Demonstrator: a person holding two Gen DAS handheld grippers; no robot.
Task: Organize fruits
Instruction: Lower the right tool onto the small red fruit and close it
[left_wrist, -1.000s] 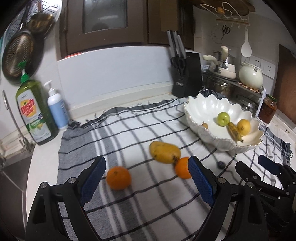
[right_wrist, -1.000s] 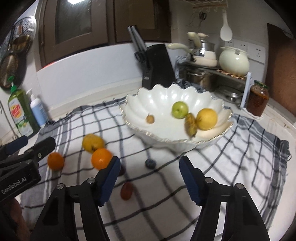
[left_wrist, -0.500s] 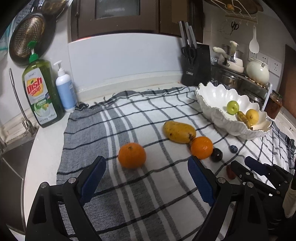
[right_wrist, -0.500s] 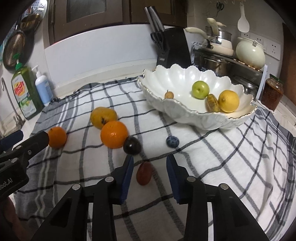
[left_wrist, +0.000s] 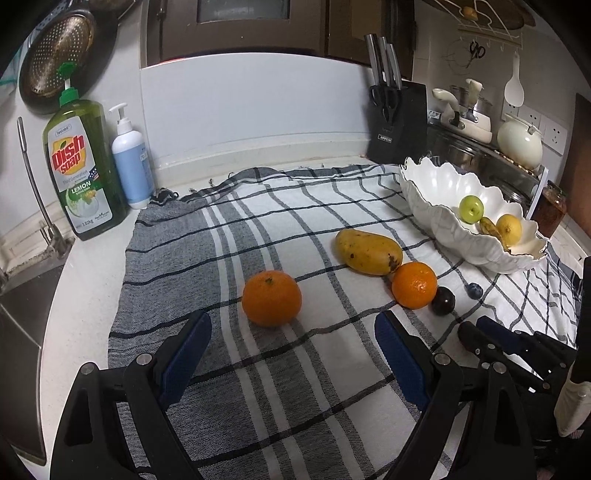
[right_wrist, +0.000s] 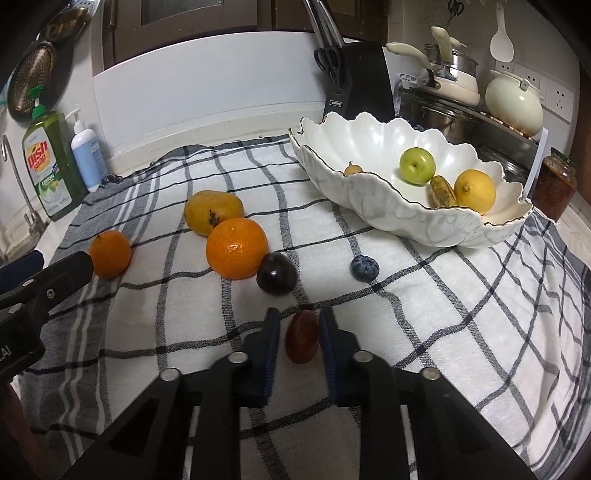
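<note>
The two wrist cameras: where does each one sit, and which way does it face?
Left wrist: on the left gripper, low over the cloth, facing an orange between wide-open fingers; the right gripper shows at lower right.
Right wrist: on the right gripper, fingers close around a red fruit; the left gripper shows at left.
Both see the mango, bowl and soap bottle.

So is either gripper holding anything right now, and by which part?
The left gripper is open and empty. The right gripper flanks the small reddish-brown oval fruit at its sides; whether it grips yet cannot be told.
</note>
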